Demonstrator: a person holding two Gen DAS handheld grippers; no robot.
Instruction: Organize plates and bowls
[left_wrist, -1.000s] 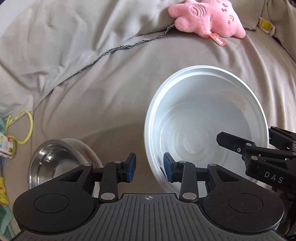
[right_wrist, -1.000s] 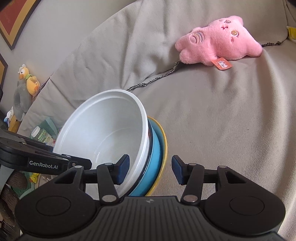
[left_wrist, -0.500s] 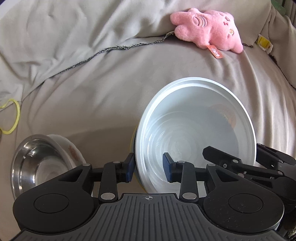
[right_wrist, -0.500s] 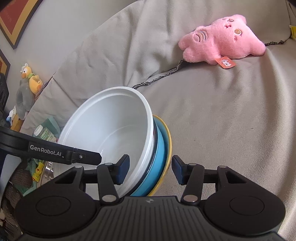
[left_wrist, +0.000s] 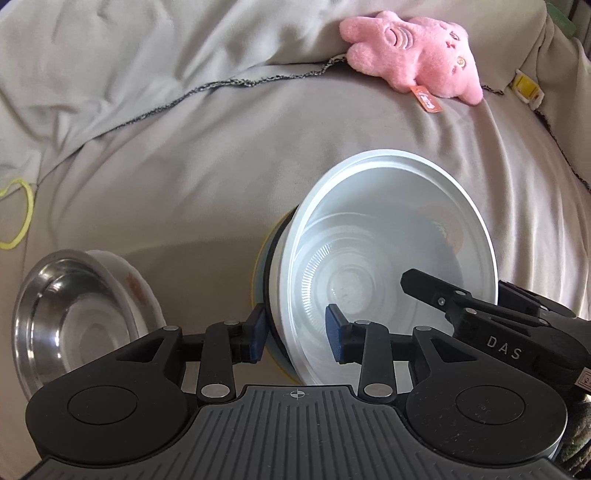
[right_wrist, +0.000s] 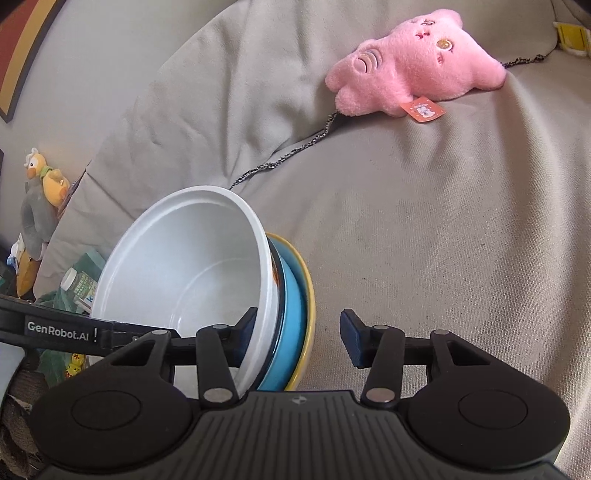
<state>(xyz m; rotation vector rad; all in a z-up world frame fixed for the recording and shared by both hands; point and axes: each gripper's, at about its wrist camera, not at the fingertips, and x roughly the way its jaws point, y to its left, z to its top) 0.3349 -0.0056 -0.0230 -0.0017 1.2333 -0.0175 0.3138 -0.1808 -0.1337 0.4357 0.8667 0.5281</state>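
A white plastic bowl (left_wrist: 388, 258) is nested on a blue dish (right_wrist: 293, 332) and a yellow-rimmed plate (right_wrist: 309, 295), tilted on the grey sofa. My left gripper (left_wrist: 295, 332) straddles the near rim of this stack with its jaws apart, one finger inside the white bowl. My right gripper (right_wrist: 297, 336) straddles the opposite rim, its jaws wider than the stack and not pinching it. A steel bowl (left_wrist: 70, 314) sits in a white patterned bowl (left_wrist: 136, 288) at the left.
A pink plush toy (left_wrist: 410, 55) lies at the sofa back, also in the right wrist view (right_wrist: 413, 62). A yellow loop (left_wrist: 18, 218) lies at the left edge. Toys and a bottle (right_wrist: 79, 284) sit beyond the sofa's left side.
My left gripper has moved right and forward so its fingers now straddle the stack's rim. The stack has tilted a little more. My right gripper stays around the other rim.
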